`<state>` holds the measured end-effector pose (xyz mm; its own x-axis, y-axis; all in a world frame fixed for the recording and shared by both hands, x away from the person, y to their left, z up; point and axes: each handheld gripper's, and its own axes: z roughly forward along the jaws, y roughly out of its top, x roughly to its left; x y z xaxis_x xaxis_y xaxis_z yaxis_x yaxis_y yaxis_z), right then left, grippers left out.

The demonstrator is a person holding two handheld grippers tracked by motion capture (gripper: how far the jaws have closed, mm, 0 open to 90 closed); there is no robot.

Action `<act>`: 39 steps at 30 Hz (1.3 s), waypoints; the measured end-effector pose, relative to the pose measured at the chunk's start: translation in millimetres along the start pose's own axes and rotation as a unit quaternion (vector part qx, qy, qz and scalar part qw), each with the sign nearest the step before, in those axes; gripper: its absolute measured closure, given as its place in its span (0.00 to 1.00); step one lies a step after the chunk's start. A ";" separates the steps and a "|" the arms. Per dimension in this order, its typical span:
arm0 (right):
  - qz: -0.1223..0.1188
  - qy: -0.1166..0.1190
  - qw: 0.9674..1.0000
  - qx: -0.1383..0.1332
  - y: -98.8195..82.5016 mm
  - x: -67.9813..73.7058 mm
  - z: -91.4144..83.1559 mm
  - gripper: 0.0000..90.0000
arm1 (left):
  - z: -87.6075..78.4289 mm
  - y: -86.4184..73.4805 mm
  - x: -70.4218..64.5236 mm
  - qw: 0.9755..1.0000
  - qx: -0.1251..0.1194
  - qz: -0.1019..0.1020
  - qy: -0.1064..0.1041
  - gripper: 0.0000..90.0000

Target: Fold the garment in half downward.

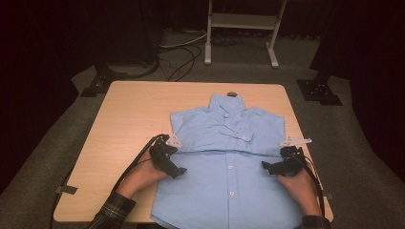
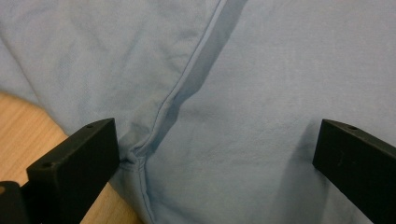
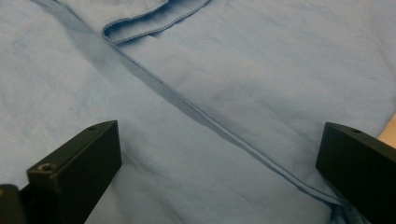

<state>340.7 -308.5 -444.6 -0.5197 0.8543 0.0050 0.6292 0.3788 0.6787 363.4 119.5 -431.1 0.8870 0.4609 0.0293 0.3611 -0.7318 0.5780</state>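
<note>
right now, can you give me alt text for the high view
A light blue button-up shirt lies on a wooden table, its upper part folded down. The left gripper and right gripper, each hand-held, rest at the shirt's sides.

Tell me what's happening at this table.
A person is folding a light blue button-up shirt on a pale wooden table. Its sleeves are already folded in. The left gripper and right gripper sit at the shirt's two sides near mid-height, jaws open over the fabric, not gripping yet.

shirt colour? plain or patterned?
Plain light blue shirt, no pattern, white buttons down the front. Shows best in the high view.
</note>
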 end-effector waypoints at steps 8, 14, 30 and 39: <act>0.000 0.000 1.000 0.002 0.0 13.6 -0.2 0.00 | -6.8 -8.4 -1.2 1.000 0.006 -0.005 0.003 0.00; -0.004 0.003 1.000 0.001 1.0 22.4 1.0 0.00 | -12.5 -16.2 -2.4 1.000 0.006 -0.011 0.006 0.00; -0.017 0.015 1.000 0.004 10.3 60.4 8.9 0.00 | -35.0 -47.1 -2.7 0.999 0.010 -0.035 0.024 0.00; -0.028 0.024 0.999 0.007 11.1 78.3 9.2 0.00 | -47.5 -64.5 -10.0 0.999 0.009 -0.040 0.028 0.00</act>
<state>312.4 -234.2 -443.5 -0.5809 0.8139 0.0022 0.6061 0.4308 0.6687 317.6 186.0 -429.9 0.8379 0.5450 0.0298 0.4352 -0.7001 0.5661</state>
